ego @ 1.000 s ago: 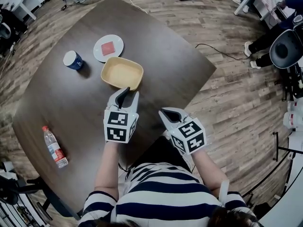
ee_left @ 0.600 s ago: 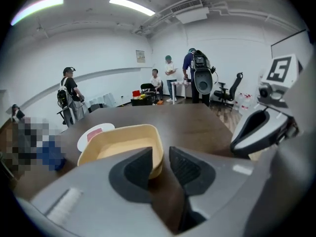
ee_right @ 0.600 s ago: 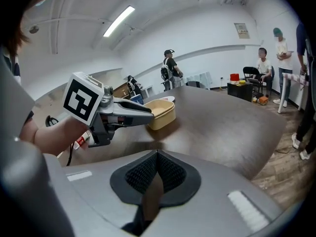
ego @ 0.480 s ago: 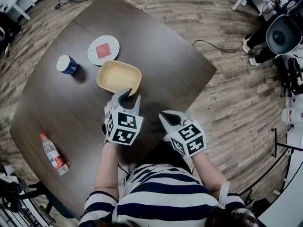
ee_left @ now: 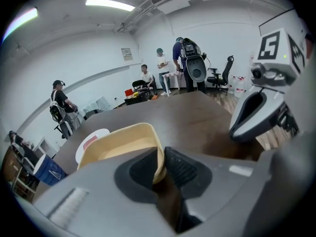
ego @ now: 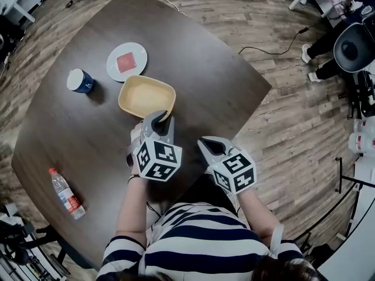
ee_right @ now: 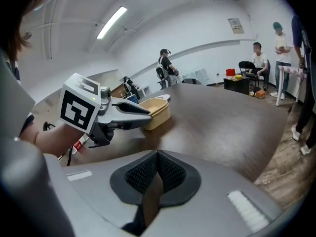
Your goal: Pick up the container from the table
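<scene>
- Looking down in the head view, the container (ego: pixel 146 97) sits on the tabletop (ego: pixel 205 69), with the left tool (ego: pixel 159 117) at its near wall.
- A plate (ego: pixel 126 61) lies just beyond the container, a cup (ego: pixel 79 81) is to its left, and a bottle (ego: pixel 66 193) lies well apart, nearer the person.
- The right tool (ego: pixel 208 144) hangs near the container, to its right and nearer the person.
- Left gripper view: the jaws are narrow and clamped on the container's wall, one inside and one outside.
- Right gripper view: the jaws are pressed together with nothing between them; the container is ahead, to the left.
</scene>
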Available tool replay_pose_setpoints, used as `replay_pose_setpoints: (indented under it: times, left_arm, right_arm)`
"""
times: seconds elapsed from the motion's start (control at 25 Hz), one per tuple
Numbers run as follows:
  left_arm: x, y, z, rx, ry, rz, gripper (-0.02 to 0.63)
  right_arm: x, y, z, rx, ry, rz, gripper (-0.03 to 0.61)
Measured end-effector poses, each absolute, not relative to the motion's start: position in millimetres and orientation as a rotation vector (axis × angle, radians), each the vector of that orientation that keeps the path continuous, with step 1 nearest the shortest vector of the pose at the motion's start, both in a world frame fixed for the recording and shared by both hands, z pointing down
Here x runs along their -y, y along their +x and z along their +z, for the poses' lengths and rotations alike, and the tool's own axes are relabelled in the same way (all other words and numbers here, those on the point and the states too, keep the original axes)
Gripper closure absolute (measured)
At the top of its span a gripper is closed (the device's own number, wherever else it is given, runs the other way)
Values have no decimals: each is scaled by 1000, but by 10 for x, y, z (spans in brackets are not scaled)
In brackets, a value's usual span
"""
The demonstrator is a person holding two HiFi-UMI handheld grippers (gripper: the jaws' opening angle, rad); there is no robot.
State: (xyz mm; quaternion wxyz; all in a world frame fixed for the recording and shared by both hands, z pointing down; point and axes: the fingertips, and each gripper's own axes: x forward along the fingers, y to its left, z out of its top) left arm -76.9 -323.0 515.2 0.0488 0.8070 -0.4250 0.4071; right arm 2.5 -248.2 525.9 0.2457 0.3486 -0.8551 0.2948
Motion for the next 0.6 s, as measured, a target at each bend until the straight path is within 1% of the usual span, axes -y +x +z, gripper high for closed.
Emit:
replay_pose_setpoints:
  times: [0.2,0.6]
  left_arm:
    - [3237,-749,5141,1270,2480,1212,614]
    - [3066,-699,5064,1276,2499,1303,614]
  right_arm:
    - [2509,35,5265,2345,966,814,580]
    - [2311,227,5156,2363,986,798,580]
